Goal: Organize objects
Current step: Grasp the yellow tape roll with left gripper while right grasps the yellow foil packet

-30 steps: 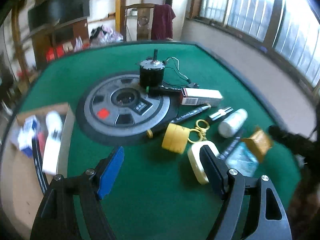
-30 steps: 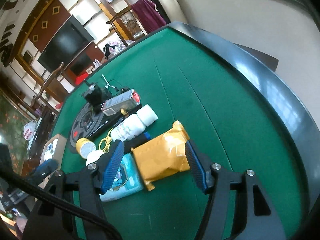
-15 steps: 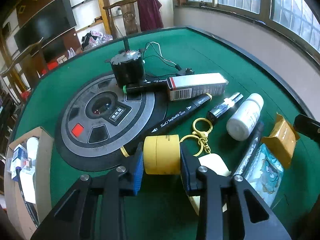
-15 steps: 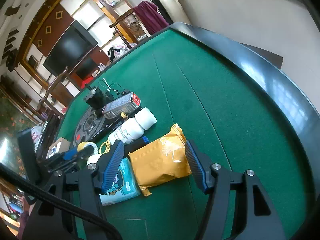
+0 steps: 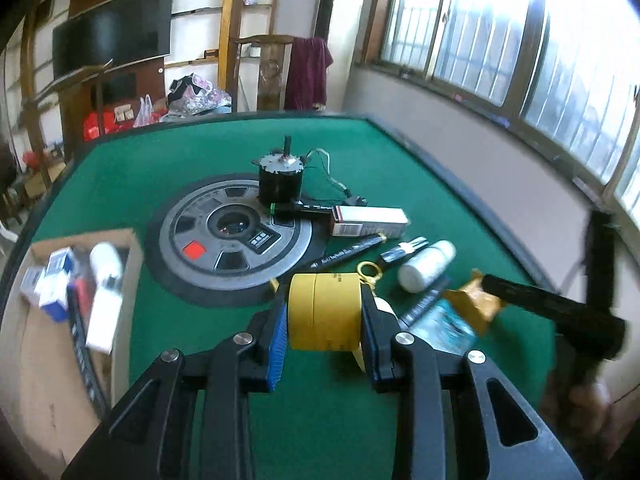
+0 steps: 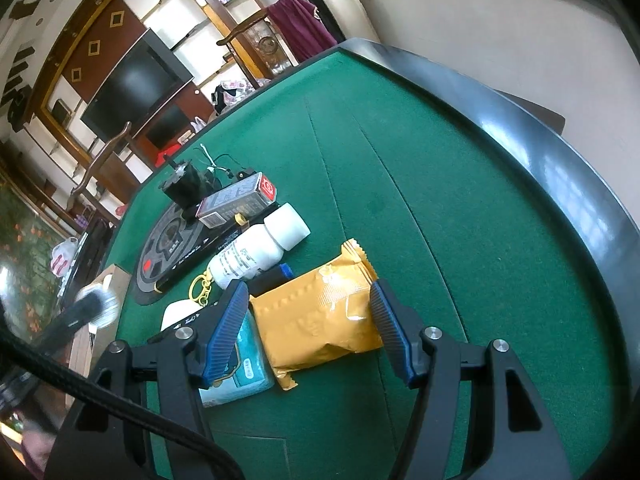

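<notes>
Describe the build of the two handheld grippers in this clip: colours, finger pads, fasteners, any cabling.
Both are black angular frames with cut-out openings and round silver screws at the joints. The left gripper and the right gripper each carry two fingers faced with blue ribbed pads. A black braided cable crosses the right wrist view's lower left.

Left tongs [image 5: 324,334]: black skeletal frame showing triangular cut-outs, silver screws, blue ribbed pads. Right tongs [image 6: 306,330]: identical black frame, silver screws, blue ribbed pads; a black braided cable [image 6: 100,396] is crossing the lower left.
</notes>
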{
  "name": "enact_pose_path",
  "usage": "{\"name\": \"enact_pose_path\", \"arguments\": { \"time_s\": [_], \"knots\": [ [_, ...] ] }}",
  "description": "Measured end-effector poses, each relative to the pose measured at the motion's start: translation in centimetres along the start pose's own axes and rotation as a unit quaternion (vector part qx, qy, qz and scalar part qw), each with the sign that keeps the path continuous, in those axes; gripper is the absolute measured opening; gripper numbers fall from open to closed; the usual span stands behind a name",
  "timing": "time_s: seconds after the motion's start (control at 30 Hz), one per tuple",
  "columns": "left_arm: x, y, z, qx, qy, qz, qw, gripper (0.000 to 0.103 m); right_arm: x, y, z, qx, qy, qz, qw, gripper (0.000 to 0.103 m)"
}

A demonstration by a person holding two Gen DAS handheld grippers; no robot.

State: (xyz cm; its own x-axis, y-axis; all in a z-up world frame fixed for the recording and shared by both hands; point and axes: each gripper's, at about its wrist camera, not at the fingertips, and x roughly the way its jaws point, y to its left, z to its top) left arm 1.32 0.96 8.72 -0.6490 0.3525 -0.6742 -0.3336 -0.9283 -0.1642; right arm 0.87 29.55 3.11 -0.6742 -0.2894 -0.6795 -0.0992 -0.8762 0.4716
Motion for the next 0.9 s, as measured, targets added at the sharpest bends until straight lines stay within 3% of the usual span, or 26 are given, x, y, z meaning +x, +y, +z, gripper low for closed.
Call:
{"name": "enact_pose_path", "arguments": {
  "time_s": [0.13, 0.3, 0.53, 0.73, 0.9],
  "knots": [
    [-3.5, 2.0, -1.1, -0.031, -0.019, -0.016, 0.9992, 0.027, -0.1, 0.0, 0.0, -0.002, -0.002, -0.010, 1.000, 0.062],
    [-5.5, 3.9, -2.3, -0.040, -0.035, -0.007, 0.9986, 0.027, -1.6, 0.8, -0.2, -0.013, -0.016, -0.044, 0.999, 0.062],
    [-6.3, 5.5, -3.8, -0.051, -0.042, -0.014, 0.9977, 0.027, -0.7, 1.1, 0.1, -0.037, 0.027, -0.099, 0.994, 0.062],
    [-6.8, 6.6, -4.4, -0.064, -0.046, -0.021, 0.9967, 0.027, 1.1, 1.8, 0.0, -0.026, 0.055, -0.086, 0.994, 0.069],
    [-7.0, 6.9, -4.4, -0.065, -0.052, -0.015, 0.9964, 0.027, 2.3, 2.5, 1.1, -0.021, 0.051, -0.102, 0.993, 0.070]
  ]
}}
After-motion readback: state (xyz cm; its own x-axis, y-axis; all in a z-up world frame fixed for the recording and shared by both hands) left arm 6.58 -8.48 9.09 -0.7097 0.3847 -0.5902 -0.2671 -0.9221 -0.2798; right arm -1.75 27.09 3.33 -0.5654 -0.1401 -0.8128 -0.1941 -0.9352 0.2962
